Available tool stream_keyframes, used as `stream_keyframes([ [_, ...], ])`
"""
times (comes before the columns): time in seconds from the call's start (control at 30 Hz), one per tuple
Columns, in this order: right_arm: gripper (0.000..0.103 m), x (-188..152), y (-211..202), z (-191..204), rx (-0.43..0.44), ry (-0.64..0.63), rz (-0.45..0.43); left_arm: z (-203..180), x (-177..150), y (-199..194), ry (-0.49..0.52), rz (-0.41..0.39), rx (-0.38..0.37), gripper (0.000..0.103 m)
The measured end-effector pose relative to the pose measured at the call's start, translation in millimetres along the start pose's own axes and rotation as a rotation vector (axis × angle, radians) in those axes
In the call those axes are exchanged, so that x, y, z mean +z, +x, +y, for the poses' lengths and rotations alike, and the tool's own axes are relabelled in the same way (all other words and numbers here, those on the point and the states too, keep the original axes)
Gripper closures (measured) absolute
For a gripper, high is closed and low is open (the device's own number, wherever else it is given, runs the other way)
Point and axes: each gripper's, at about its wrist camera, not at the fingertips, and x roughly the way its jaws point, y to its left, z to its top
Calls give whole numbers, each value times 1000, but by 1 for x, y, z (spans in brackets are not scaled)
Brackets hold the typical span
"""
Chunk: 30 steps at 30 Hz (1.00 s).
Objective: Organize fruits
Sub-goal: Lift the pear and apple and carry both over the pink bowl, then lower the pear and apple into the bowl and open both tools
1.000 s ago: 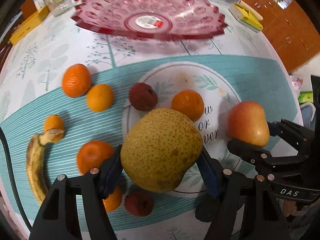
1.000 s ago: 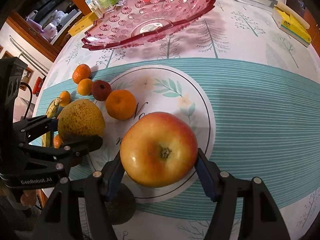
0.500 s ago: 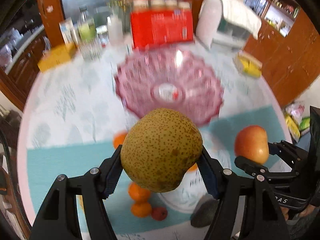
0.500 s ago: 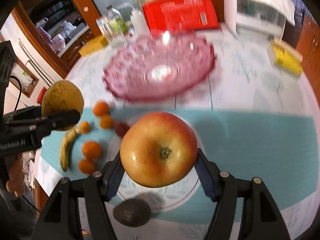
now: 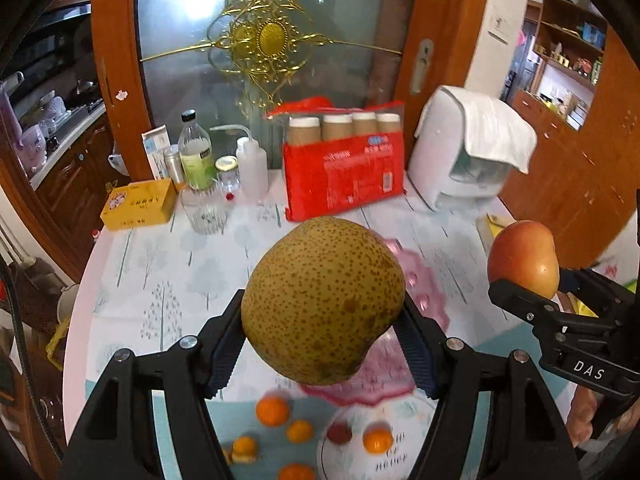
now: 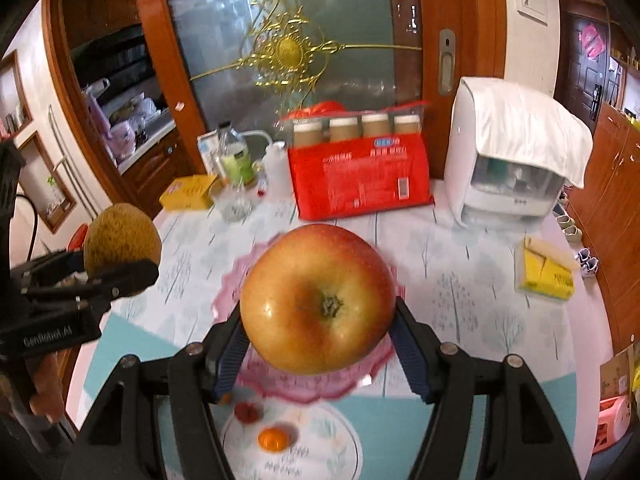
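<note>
Pear (image 5: 324, 300) is clamped in the left hand-held gripper (image 5: 320, 340), up in the air over the pink dish (image 6: 308, 384) near the counter's middle. Apple (image 6: 318, 304) is pinched the same way in the right hand-held gripper (image 6: 318, 344), stem end facing the camera. I'd say lower both slowly over the dish before letting go, so nothing rolls off. Pear's long axis looks roughly upright, narrow end up. Small oranges (image 5: 273, 411) sit near the counter's front edge.

Frosted glass door (image 5: 256, 60) with gold ornament, framed in reddish wood.
</note>
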Motion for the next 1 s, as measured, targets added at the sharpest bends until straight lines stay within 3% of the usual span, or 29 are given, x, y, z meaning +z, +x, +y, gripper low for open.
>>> stream_keyframes([
  [0.23, 36, 4, 58, -5, -33, 8, 43, 0, 6, 67, -25, 46, 24, 34],
  [0.47, 36, -31, 133, -9, -57, -22, 171, 5, -24, 148, -45, 166, 53, 34],
  [0.73, 36, -59, 188, -9, -47, -62, 285, -4, -43, 202, 26, 239, 60, 34],
  [1.0, 35, -74, 209, -8, -48, -113, 342, -6, -55, 236, 61, 305, 63, 34],
])
